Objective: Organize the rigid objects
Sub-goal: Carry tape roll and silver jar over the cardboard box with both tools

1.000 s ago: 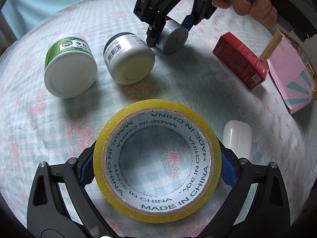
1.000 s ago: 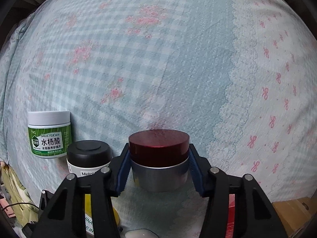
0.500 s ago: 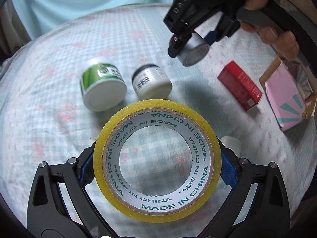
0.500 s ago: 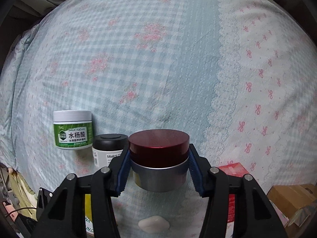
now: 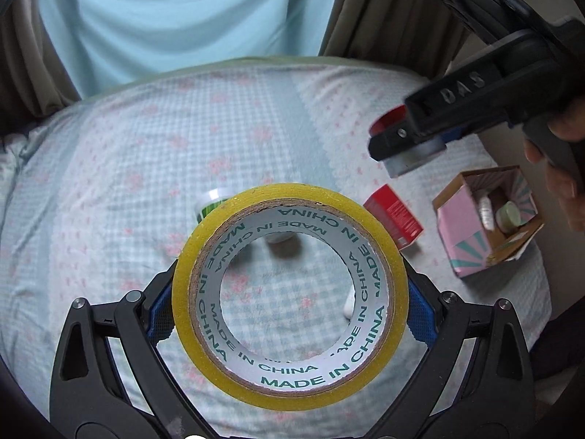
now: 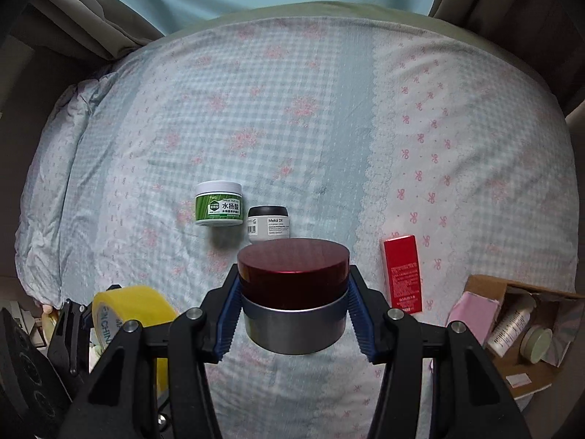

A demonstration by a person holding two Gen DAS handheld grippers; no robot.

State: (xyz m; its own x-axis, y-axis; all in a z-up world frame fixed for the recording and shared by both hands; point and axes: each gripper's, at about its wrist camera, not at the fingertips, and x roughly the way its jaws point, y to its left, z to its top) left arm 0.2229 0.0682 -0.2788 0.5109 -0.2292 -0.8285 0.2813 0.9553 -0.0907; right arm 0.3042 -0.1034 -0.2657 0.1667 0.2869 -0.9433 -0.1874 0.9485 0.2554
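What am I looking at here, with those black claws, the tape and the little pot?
No robot here: a person holds a two-finger grabber in each hand, each with a camera looking along its fingers. One picture comes from the left gripper, clamped on a yellow tape roll. The other comes from the right gripper, clamped on a red-lidded tin. Both are held above a bed with a checked floral sheet. On it stand a green jar and a black-lidded jar, beside a flat red box. At the right, an open pink carton already holds a few containers.
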